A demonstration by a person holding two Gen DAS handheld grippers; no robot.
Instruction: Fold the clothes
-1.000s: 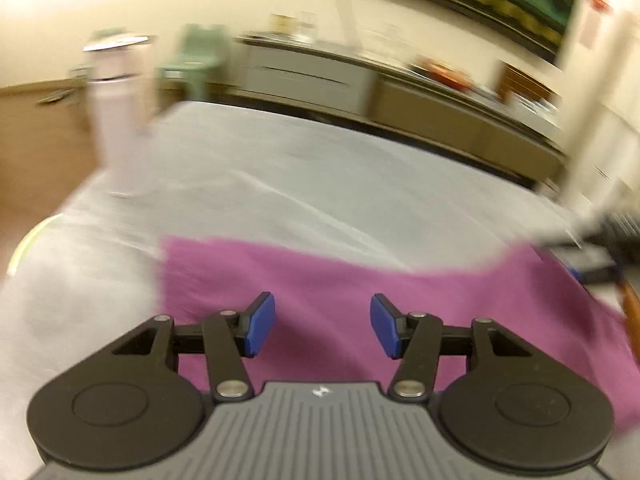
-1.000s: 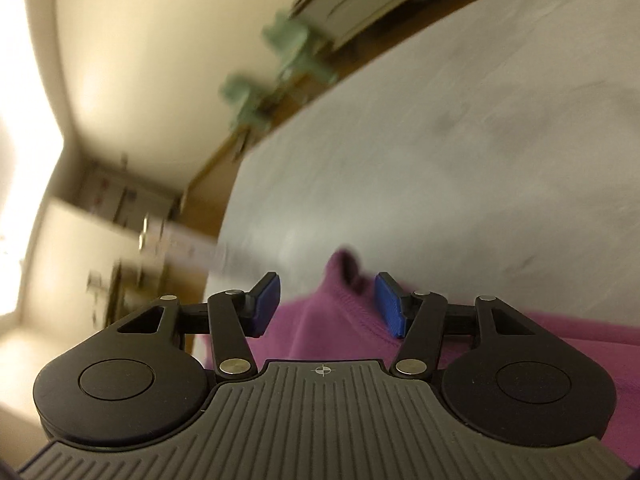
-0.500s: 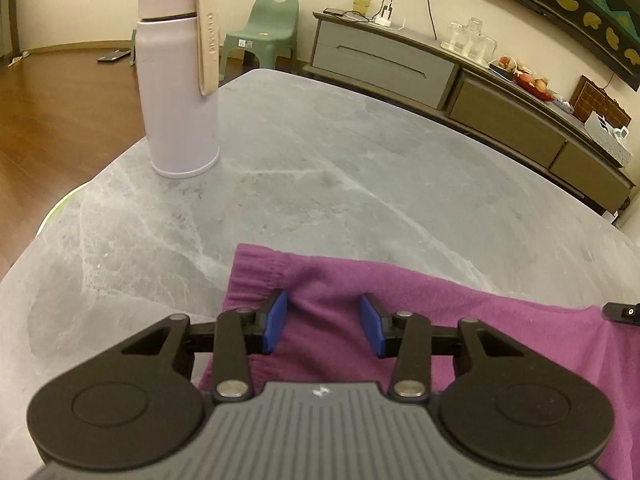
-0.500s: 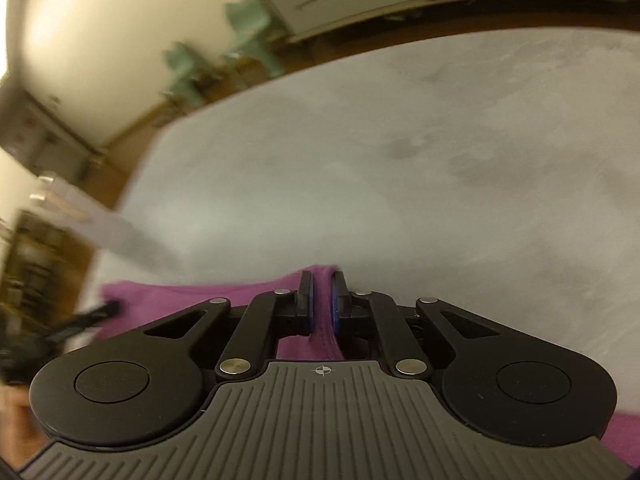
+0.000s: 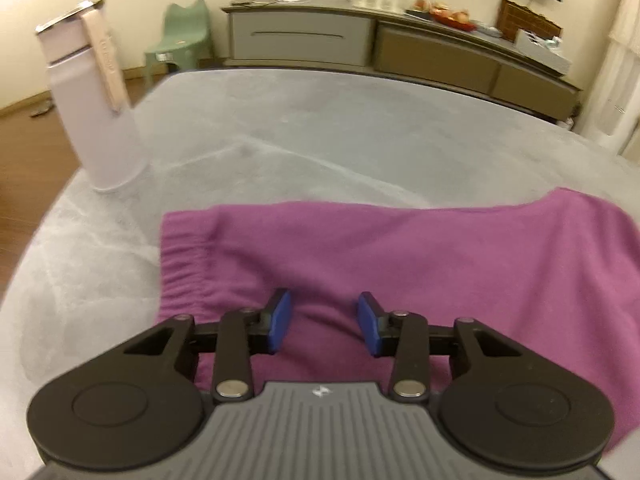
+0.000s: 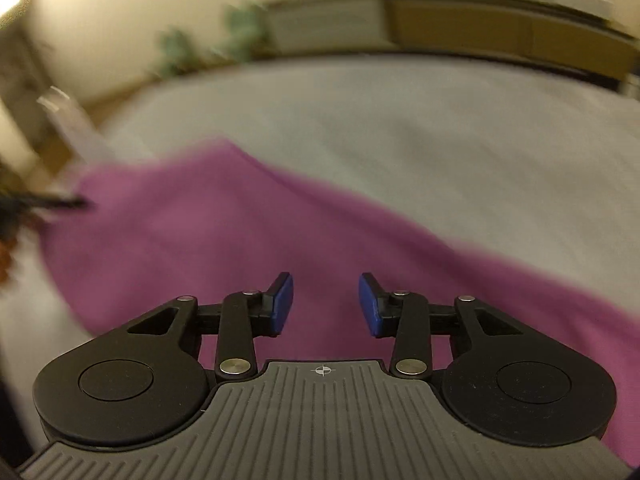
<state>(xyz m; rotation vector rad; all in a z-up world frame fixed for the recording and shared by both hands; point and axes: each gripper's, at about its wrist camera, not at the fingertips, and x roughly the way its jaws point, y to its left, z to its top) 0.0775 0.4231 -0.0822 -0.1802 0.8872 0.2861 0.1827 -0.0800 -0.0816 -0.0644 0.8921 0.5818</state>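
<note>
The table (image 5: 360, 128) carries the purple garment (image 5: 400, 256), which lies flat under and ahead of both tongs, its elastic band left of the left tongs (image 5: 323, 322). Left and right tongs (image 6: 325, 304) gape wide and hold nothing. I judge any next fold needs edges pinched squarely and carried across without dragging. The bottle (image 5: 96, 100) stands capped, ahead-left; its contents are hidden.
</note>
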